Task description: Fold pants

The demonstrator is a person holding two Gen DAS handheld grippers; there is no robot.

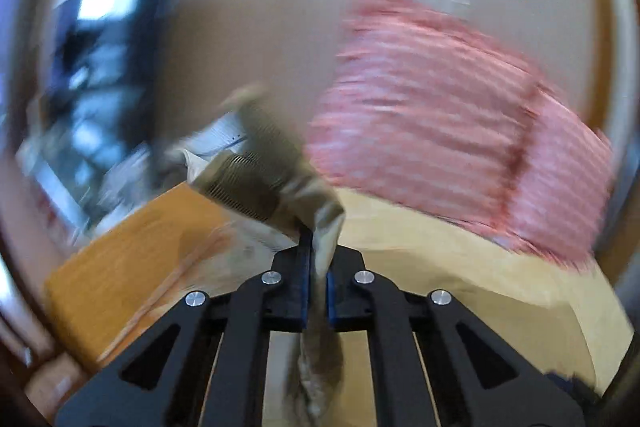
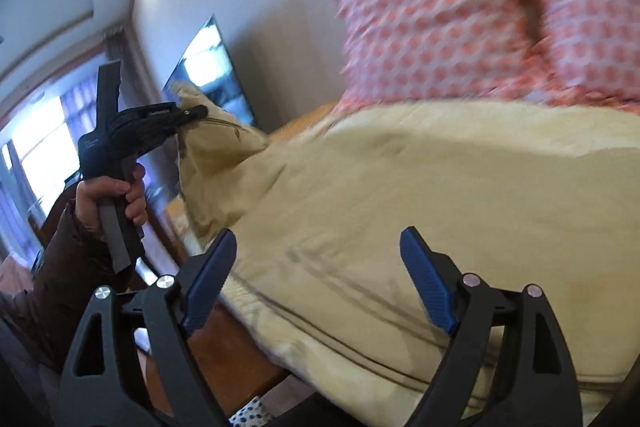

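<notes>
The pants (image 2: 392,195) are pale khaki and lie spread over the bed, with stitched seams running toward my right gripper. My left gripper (image 1: 318,251) is shut on a bunched edge of the pants (image 1: 280,183) and lifts it above the bed. It also shows in the right wrist view (image 2: 192,113), at the far left, held in a hand and pinching the raised cloth. My right gripper (image 2: 316,267) is open and empty, its blue pads (image 2: 428,279) spread wide just above the near part of the pants.
A pink checked pillow (image 2: 480,7) lies at the head of the bed. An orange-brown wooden surface (image 1: 132,247) runs along the bed's left side. A dark framed screen (image 1: 100,59) hangs on the wall. A bright window (image 2: 40,143) is at far left.
</notes>
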